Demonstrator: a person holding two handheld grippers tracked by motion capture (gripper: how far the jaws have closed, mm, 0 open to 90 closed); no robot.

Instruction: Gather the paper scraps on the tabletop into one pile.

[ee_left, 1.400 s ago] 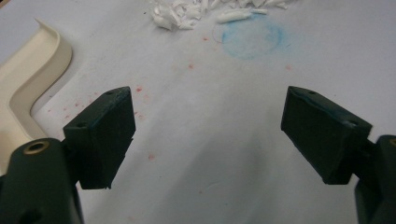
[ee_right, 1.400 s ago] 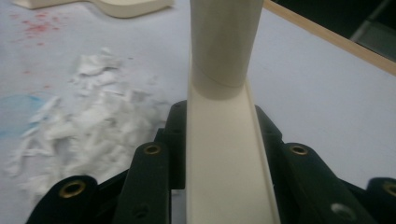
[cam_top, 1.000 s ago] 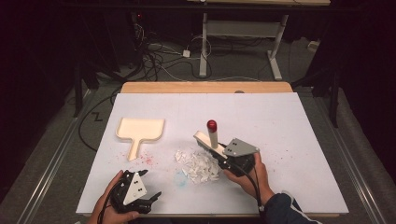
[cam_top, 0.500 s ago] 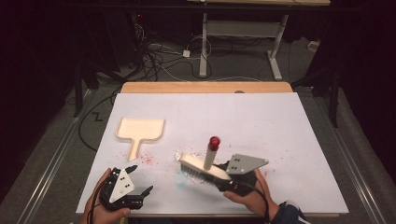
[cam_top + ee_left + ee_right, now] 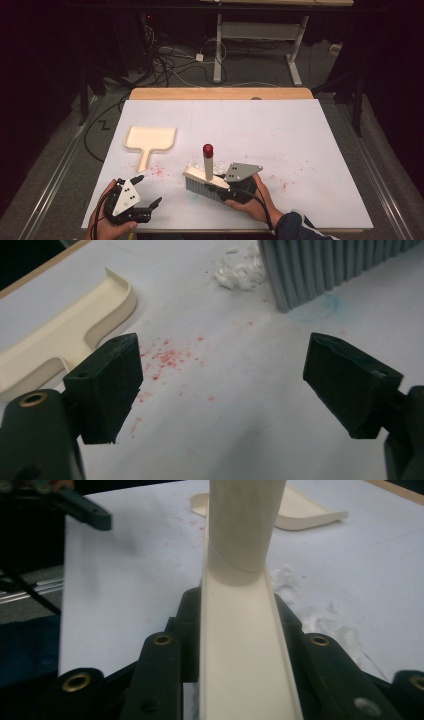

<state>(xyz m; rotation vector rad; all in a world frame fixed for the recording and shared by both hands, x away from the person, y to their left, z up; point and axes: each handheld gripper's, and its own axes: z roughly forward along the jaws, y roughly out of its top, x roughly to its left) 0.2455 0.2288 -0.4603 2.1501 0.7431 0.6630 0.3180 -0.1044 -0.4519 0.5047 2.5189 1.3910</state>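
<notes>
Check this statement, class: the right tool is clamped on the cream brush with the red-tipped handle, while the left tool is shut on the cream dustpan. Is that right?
One detail is wrong. The left tool holds nothing: the left gripper view shows its jaws wide open over the white table, with the cream dustpan lying apart beside them. The right tool is indeed clamped on the cream brush with the red-tipped handle.

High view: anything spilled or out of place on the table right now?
Yes. Red specks are scattered over the white table cover below the dustpan, with more at the right. White shreds lie beside the brush clamped in the right gripper.
</notes>
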